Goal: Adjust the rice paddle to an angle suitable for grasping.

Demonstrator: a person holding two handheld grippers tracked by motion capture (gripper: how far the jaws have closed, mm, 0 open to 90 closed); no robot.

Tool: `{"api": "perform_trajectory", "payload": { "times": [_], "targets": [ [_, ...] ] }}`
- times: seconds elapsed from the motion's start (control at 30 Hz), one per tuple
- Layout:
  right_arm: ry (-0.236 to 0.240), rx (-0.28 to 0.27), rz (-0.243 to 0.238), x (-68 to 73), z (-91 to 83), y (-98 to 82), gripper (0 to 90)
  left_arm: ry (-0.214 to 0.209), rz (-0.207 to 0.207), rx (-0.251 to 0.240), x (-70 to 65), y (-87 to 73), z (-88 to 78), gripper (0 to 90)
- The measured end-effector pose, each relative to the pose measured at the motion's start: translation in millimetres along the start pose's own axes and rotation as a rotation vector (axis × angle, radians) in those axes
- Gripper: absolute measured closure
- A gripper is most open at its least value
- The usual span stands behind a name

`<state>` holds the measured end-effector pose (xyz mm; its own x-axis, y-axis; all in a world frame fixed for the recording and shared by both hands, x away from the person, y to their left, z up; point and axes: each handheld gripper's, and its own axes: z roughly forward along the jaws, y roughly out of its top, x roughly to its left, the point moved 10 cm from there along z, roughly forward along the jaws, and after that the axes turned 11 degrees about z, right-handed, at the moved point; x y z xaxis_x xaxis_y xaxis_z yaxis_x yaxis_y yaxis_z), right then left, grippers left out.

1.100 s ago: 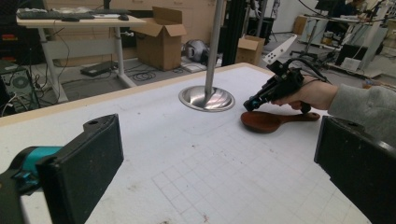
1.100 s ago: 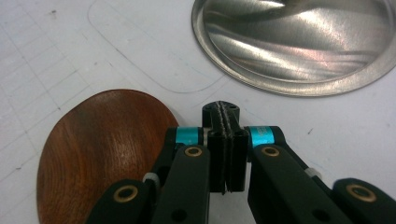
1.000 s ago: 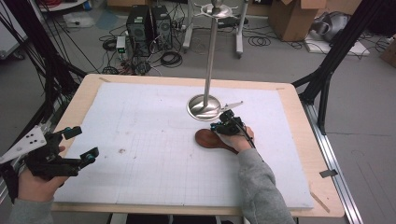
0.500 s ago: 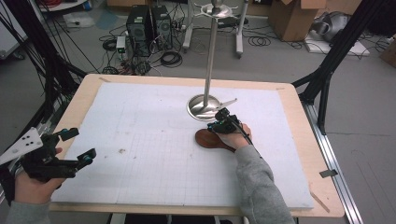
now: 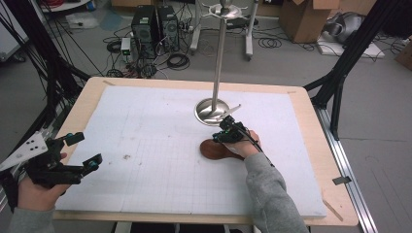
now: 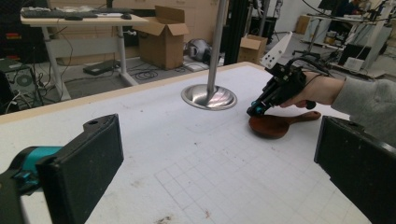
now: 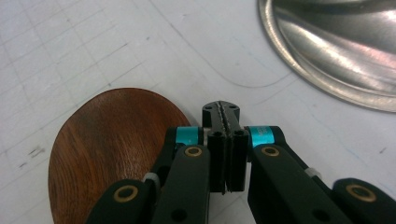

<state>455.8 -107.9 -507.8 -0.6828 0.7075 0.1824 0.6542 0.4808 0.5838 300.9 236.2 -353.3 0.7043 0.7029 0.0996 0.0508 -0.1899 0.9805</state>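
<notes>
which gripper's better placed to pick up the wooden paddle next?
Right. The right gripper sits beside the wooden paddle, near the stand's base, though its jaws are shut and need opening. The left gripper, jaws open, is far off at the table's near-left edge.

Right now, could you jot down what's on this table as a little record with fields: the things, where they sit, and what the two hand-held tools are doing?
surface: white gridded mat on a wooden table
stand: metal pole on a round steel base, toward the far side
wooden item: dark spoon-shaped paddle, flat on the mat, beside the base, apart from it
right gripper: jaws shut, nothing visible between them, at the paddle's edge
left gripper: jaws open, empty, at the mat's near left edge
</notes>
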Motion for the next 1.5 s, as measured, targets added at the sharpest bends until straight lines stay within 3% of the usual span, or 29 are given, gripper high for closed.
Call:
{"api": "perform_trajectory", "payload": {
  "times": [0.3, 0.6, 0.8, 1.1, 1.5],
  "targets": [
    [0.001, 0.040, -0.023, 12.2, -1.4, -4.5, 90.0, -0.015, 0.002, -0.004, -1.8, 2.4, 7.1, 1.8],
    [-0.031, 0.076, -0.061, 23.4, -3.8, -10.6, 89.9, -0.034, 0.008, -0.006, -3.7, 4.6, 13.8, 1.7],
    [-0.002, 0.079, -0.051, 32.0, -7.2, -17.9, 89.9, -0.046, 0.008, -0.004, -5.3, 5.3, 19.3, 1.8],
    [0.005, 0.090, -0.070, 44.1, -10.7, -26.4, 89.8, -0.068, 0.012, 0.000, -8.4, 5.9, 29.2, 1.8],
    [0.013, 0.053, -0.053, 50.9, -14.8, -34.8, 89.9, -0.098, 0.012, 0.002, -13.5, 7.2, 42.8, 1.8]
  ]
}}
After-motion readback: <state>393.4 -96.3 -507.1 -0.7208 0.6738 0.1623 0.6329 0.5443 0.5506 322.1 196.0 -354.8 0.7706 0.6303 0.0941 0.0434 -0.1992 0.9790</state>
